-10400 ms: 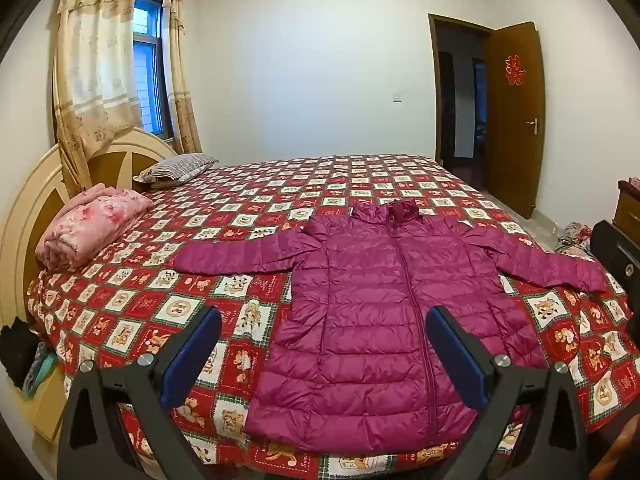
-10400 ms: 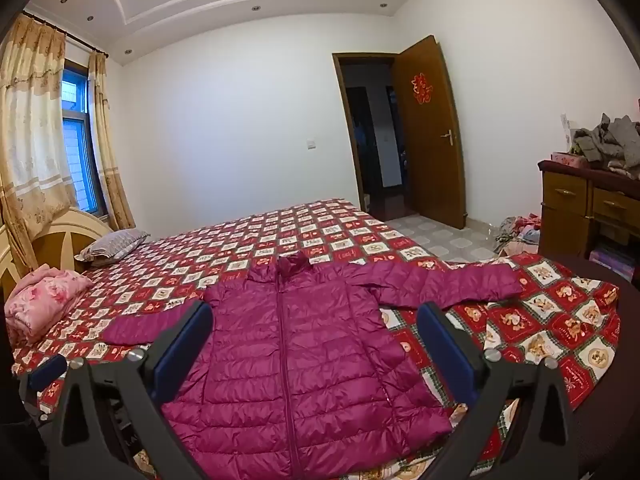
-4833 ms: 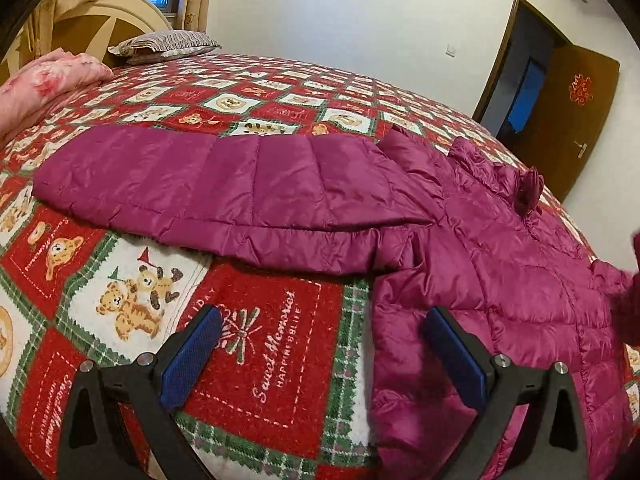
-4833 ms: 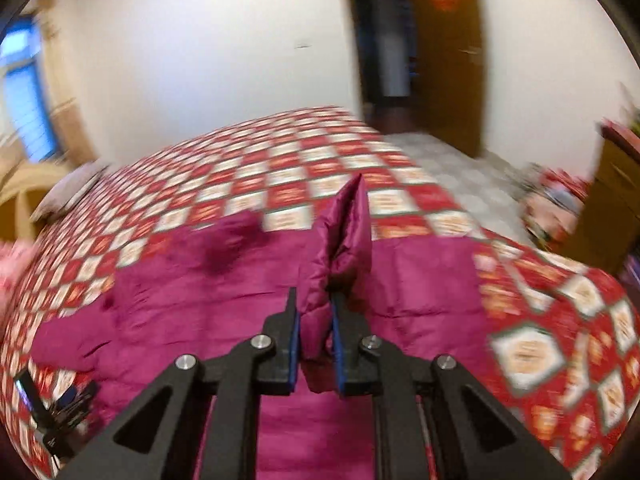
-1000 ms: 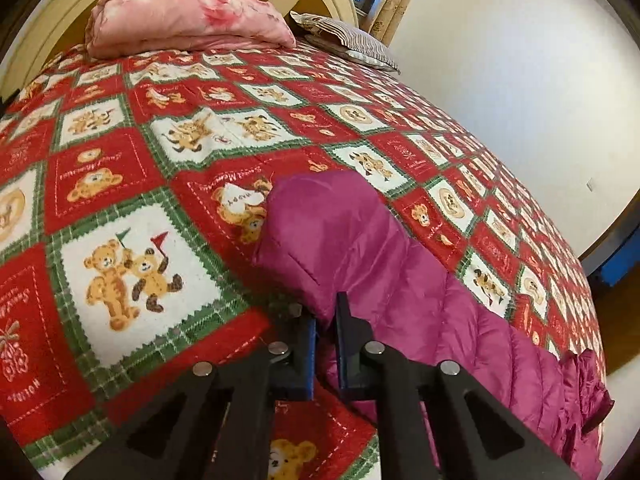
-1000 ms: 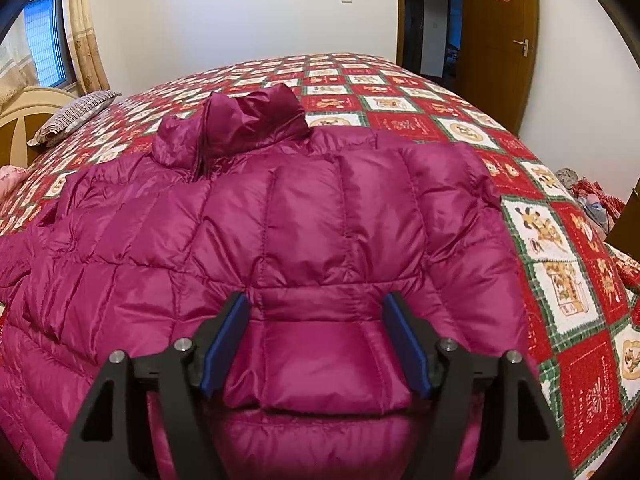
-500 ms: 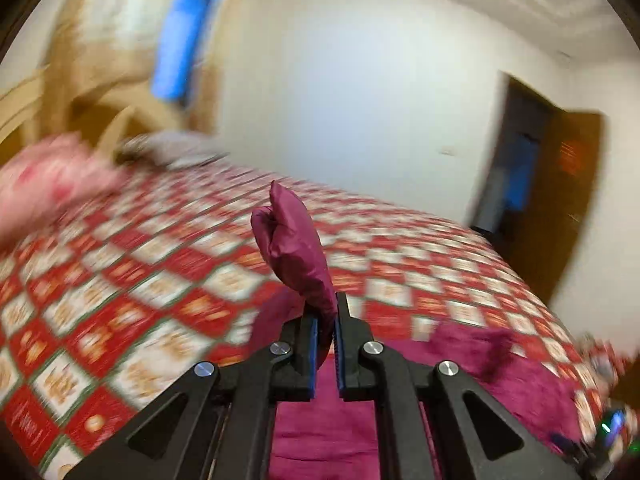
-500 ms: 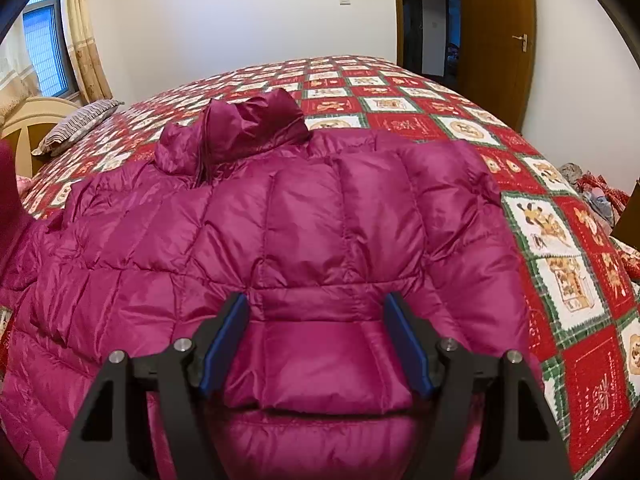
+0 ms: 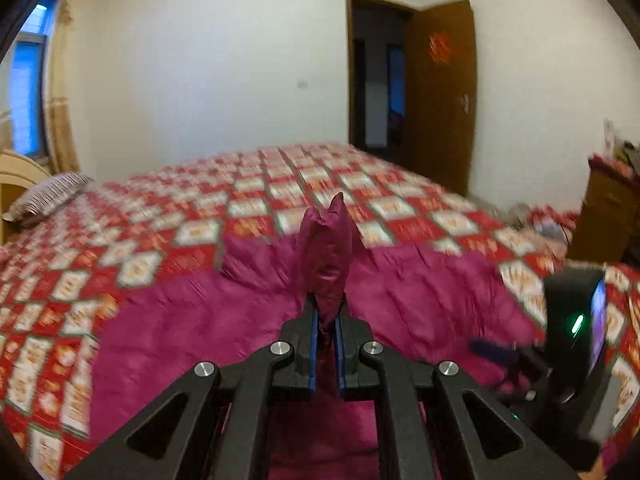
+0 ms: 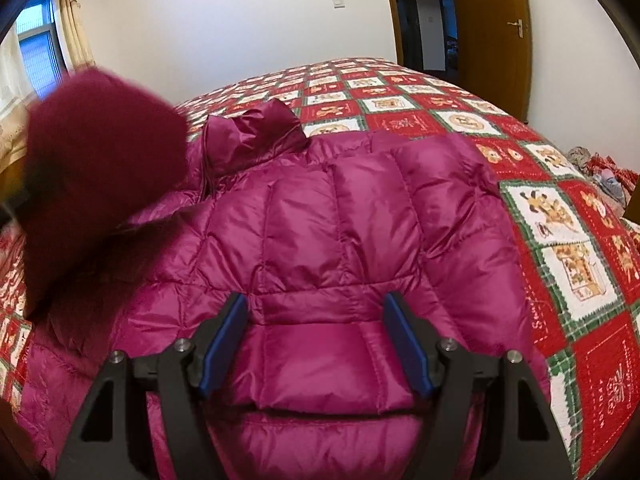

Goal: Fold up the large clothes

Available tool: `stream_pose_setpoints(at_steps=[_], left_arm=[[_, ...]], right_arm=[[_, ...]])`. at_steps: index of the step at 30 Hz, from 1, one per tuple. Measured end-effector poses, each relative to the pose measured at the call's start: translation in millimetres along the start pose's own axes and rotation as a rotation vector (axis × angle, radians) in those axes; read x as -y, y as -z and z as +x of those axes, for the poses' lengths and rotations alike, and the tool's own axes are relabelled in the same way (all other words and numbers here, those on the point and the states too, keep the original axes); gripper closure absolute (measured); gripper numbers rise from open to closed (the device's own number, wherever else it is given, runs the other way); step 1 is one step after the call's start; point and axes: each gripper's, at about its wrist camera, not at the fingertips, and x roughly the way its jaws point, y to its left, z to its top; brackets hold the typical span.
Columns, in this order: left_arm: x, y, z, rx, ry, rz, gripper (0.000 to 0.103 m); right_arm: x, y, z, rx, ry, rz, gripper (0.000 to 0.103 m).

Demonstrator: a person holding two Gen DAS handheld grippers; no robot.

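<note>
My left gripper [image 9: 325, 344] is clenched on the cuff end of the jacket's left sleeve [image 9: 326, 256], which stands up between the blue pads and is lifted clear of the bed [image 9: 280, 184]; I read this as the sleeve fold in progress, the cuff being carried across over the jacket body. In the right wrist view the same sleeve appears as a blurred dark-magenta mass [image 10: 100, 152] at the left, above the shoulder area. My right gripper [image 10: 316, 344] is released, its jaws standing wide on either side of a cuff [image 10: 316, 364] that lies flat on the jacket's front; whether the pads touch the fabric I cannot tell. The magenta down jacket [image 10: 340, 220] lies on the red patchwork bedspread, collar [image 10: 252, 132] toward the far edge of the bed, hem toward me. Judged from this layout, the right sleeve is already folded across the chest; the left sleeve is not yet laid down. Remaining, by my estimate: setting that sleeve on the body, then folding the body itself.
</note>
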Motion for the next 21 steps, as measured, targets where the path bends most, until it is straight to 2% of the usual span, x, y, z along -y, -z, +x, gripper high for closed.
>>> stream_pose_setpoints(at_steps=[4,7,9,11,13,17,20,21], left_arm=[[4,24,11,-0.109,0.088,-0.049,0.095],[0,33,2,-0.141,0.110,-0.102,0.090],[-5,39,-10,-0.165,0.113,-0.133,0.071],[-10,47,-27,-0.155,0.092,-0.155,0.032],[-14,55,-43,-0.120,0.054,-0.156,0.019],[-30,66,-62,-0.131,0.016,-0.142,0.018],[-59,79,-77,-0.117,-0.072,-0.174,0.018],[-68,85,-79,-0.115,-0.100,-0.192,0.018]], right_arm=[[1,-1,0,0.002,-0.008,0.009,0.029],[2,0,0,0.002,-0.011,0.011,0.029],[2,0,0,0.001,-0.010,0.011,0.029],[1,-1,0,-0.005,-0.009,0.008,0.028],[0,-2,0,-0.013,-0.009,0.002,0.026],[9,-5,-16,-0.010,-0.012,0.045,0.026],[24,-5,-49,0.059,0.016,0.148,0.025],[28,-6,-62,0.092,-0.003,0.185,0.023]])
